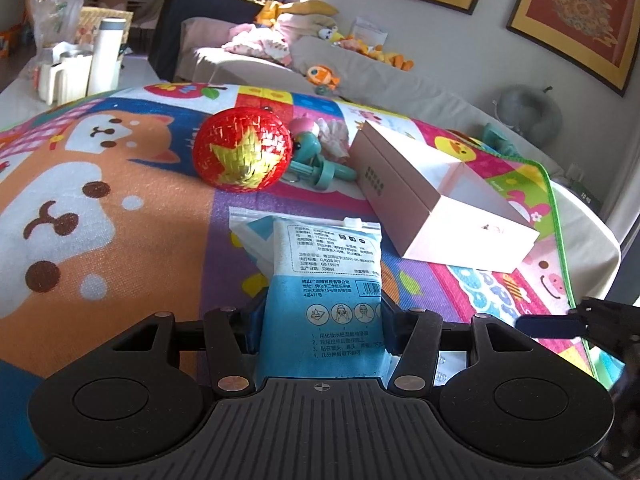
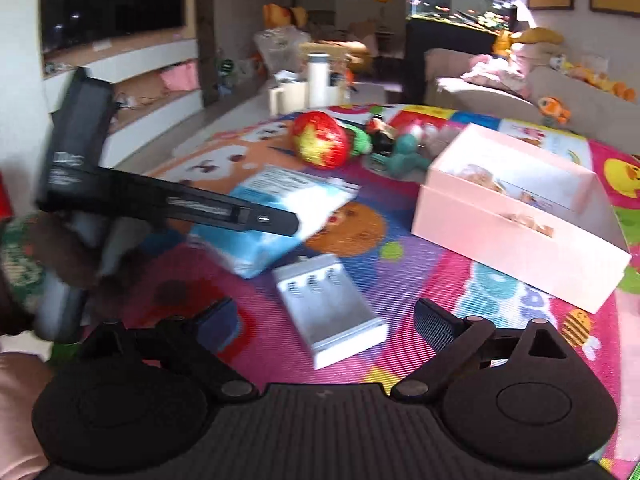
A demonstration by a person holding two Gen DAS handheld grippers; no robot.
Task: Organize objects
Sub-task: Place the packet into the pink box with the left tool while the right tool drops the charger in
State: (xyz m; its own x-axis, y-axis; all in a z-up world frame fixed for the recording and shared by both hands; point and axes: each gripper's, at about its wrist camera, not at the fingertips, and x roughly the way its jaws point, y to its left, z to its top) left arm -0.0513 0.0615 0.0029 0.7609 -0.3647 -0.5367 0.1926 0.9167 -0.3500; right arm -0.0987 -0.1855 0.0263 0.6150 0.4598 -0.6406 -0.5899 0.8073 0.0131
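Observation:
My left gripper (image 1: 320, 320) is shut on a blue and white packet (image 1: 326, 280), gripping its near end; the packet also shows in the right wrist view (image 2: 276, 208), partly behind the left gripper's black body. My right gripper (image 2: 326, 320) is open and empty, its jaws on either side of a white battery charger (image 2: 332, 308) lying on the colourful play mat (image 2: 400, 248). An open pink box (image 1: 416, 188) lies to the right, also in the right wrist view (image 2: 516, 220). A red ball with a yellow star (image 1: 242, 150) sits further back.
Teal and pink toys (image 1: 316, 156) lie between the ball and the box. The mat's green edge (image 1: 560, 240) runs along the right. A white bottle (image 1: 106, 56) and jug stand beyond the mat at the far left. A sofa with plush toys (image 1: 320, 72) is behind.

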